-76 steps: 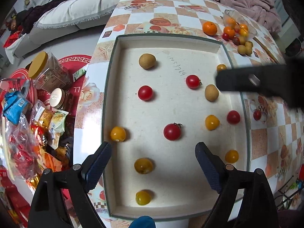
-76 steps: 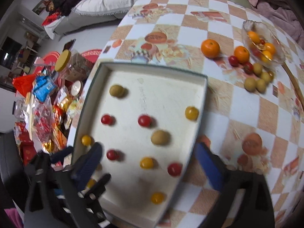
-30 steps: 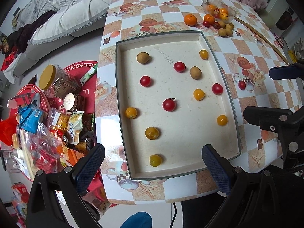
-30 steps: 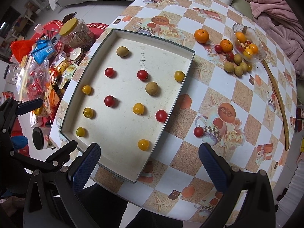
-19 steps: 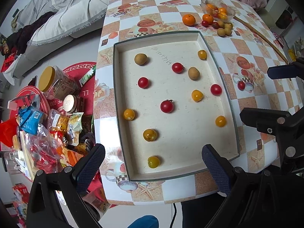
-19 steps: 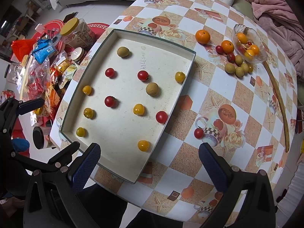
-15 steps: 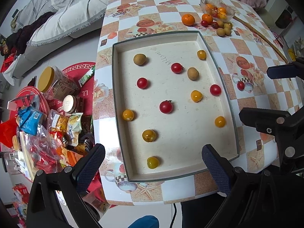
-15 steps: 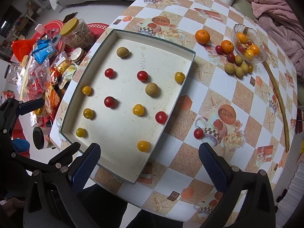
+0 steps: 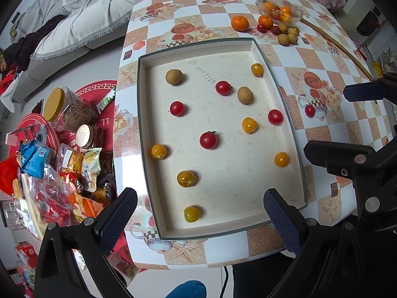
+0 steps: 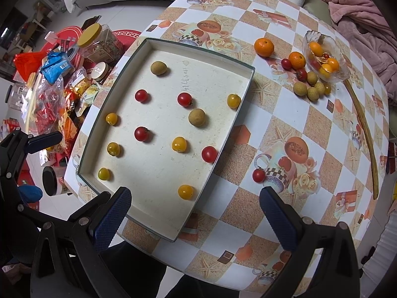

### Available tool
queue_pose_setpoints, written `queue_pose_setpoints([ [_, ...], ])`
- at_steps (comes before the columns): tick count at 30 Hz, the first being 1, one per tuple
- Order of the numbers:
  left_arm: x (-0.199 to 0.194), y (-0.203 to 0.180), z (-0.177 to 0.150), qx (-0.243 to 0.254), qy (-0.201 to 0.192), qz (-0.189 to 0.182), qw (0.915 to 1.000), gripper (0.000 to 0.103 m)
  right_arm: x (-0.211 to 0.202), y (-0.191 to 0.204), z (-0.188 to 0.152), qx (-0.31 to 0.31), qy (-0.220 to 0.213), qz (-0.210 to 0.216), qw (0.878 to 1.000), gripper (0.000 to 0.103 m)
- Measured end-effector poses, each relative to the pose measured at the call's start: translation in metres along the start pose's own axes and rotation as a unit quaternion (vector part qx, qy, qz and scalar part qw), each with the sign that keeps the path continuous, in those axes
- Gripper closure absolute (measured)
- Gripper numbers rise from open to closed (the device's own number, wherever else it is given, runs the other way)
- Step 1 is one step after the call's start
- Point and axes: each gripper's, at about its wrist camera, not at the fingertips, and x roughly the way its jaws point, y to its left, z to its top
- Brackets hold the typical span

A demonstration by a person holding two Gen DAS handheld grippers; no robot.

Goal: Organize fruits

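A shallow white tray [image 9: 287, 114] [image 10: 224, 139] lies on the chequered table with several red and yellow cherry tomatoes and two brown longans spread in it, such as a red tomato [image 9: 208, 140] [image 10: 142, 134]. One red tomato [image 9: 309, 110] [image 10: 258, 175] lies on the table right of the tray. My left gripper [image 9: 199, 213] is open and empty, high above the tray's near edge. My right gripper [image 10: 196, 213] is open and empty, high above the tray's near right corner.
A glass bowl [image 9: 296, 12] [image 10: 341, 74] with fruit stands at the far right, with oranges [image 10: 264, 47], tomatoes and longans beside it. A wooden stick [image 10: 364, 129] lies along the table's right side. Snack bags and jars [image 9: 62, 149] crowd the floor at left.
Both grippers have risen and pulled back from the tray since 2.5 s ago. In the last second the views barely shift. Both stay open.
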Motion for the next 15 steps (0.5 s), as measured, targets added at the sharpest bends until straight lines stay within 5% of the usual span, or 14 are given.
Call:
queue_pose_setpoints([
  [15,0.0019,0.0021,0.0004,-0.012,-0.001,-0.006,0.9999,0.001,0.0008,0.0008,0.0007,0.001,0.0,0.0,1.0,0.0],
])
